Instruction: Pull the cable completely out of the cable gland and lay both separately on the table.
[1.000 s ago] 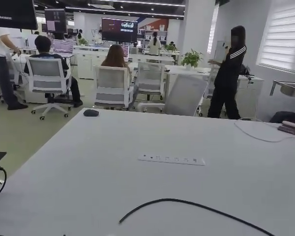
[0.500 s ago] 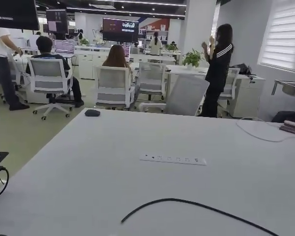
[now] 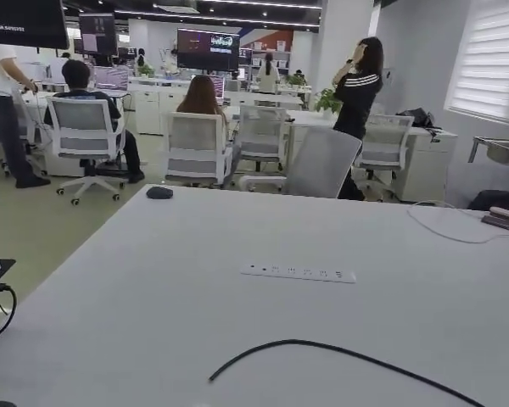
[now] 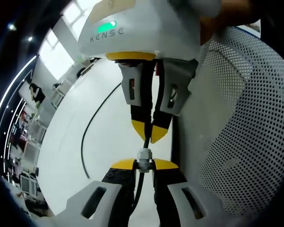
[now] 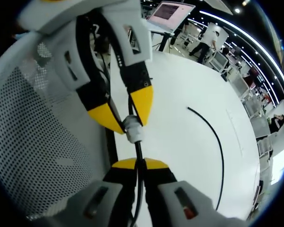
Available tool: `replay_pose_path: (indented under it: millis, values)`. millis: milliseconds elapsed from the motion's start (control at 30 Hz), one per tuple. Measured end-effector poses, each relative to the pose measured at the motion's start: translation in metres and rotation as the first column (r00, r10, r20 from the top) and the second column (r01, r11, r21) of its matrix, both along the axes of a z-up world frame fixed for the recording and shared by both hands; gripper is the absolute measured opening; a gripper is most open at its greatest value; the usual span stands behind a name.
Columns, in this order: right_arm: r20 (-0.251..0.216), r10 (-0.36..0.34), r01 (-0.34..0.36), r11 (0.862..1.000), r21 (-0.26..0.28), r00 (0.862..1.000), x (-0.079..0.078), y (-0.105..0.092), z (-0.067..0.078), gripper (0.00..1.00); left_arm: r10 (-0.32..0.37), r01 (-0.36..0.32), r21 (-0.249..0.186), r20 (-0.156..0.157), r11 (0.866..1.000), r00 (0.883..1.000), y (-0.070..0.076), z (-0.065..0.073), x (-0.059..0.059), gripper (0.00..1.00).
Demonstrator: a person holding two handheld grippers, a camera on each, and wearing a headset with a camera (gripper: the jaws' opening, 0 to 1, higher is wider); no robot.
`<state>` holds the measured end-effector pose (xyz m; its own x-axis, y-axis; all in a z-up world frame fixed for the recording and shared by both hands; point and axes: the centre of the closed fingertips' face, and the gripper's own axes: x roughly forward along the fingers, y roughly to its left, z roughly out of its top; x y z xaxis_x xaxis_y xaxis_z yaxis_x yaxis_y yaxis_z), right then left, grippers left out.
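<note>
Between the facing tips, cable gland (image 4: pixel 143 155): cable (image 5: pixel 138 151) threaded through it, not yet out.
Left gripper (image 4: pixel 145 163): clamped on the gland.
Right gripper (image 5: pixel 137 164): clamped on the cable, just beside the gland.
Axis: cable runs straight from gripper to gripper, so the pull goes along it.
Table (image 3: pixel 153 288): loose cable length curves across the near side, rightward.

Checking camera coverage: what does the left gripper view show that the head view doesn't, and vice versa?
Left gripper view: the cable gland clamped by the left gripper, with the right gripper shut on the cable just beyond it. Head view: a power strip and a small dark mouse. Shared: the cable lying curved on the white table.
</note>
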<state>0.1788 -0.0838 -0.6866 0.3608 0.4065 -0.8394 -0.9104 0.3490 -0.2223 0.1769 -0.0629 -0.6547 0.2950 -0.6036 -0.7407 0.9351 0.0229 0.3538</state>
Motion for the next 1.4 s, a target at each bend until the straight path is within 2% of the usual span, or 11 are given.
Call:
replay_pose_path:
  millis: [267,400,500,733,800,867,967,1033,1167,1333,1400]
  values:
    - [-0.030,-0.075,0.071,0.991,-0.113,0.997,0.002,-0.028,-0.014,0.02,0.013,-0.013,0.000,0.005,1.000,1.000,0.001,0.001,0.003,0.14]
    - [-0.042,-0.115,0.109,0.985,-0.132,0.992,0.003,-0.036,-0.016,0.02,0.019,-0.019,0.000,0.007,1.000,1.000,0.002,0.001,0.004,0.14]
    - [-0.046,-0.157,0.147,0.973,-0.178,0.986,0.003,-0.049,-0.019,0.02,0.022,-0.021,-0.001,0.009,1.000,1.000,0.003,0.002,0.004,0.14]
    - [-0.050,-0.227,0.212,0.953,-0.217,0.973,0.003,-0.064,-0.021,0.03,0.029,-0.029,-0.003,0.014,1.000,0.999,0.004,0.003,0.006,0.14]
    - [-0.059,-0.242,0.226,0.953,-0.203,0.968,0.003,-0.063,-0.021,0.06,0.029,-0.029,-0.001,0.017,1.000,0.999,0.004,0.003,0.006,0.14]
    - [-0.055,-0.208,0.197,0.967,-0.164,0.976,0.005,-0.053,-0.019,0.17,0.025,-0.025,0.004,0.017,1.000,1.000,0.004,0.002,0.005,0.14]
    - [0.002,-0.138,0.138,0.988,-0.067,0.990,0.011,-0.027,-0.007,0.33,0.017,-0.017,0.000,0.012,1.000,1.000,0.003,0.002,0.004,0.14]
    - [0.019,-0.073,0.073,0.997,-0.023,0.997,0.009,-0.011,0.000,0.32,0.016,-0.016,0.000,0.013,1.000,1.000,0.003,0.002,0.003,0.14]
    - [0.034,-0.011,0.010,0.999,0.031,0.999,0.003,0.005,0.007,0.28,0.012,-0.012,-0.004,0.018,1.000,1.000,0.003,0.003,0.003,0.14]
    - [0.044,0.031,-0.033,0.998,0.047,0.999,0.001,0.011,0.011,0.12,-0.009,0.010,-0.013,0.018,1.000,1.000,0.000,0.005,-0.001,0.14]
    - [0.046,0.035,-0.037,0.998,0.049,0.998,0.001,0.011,0.011,0.05,-0.011,0.012,-0.017,0.003,1.000,1.000,-0.001,0.004,-0.003,0.14]
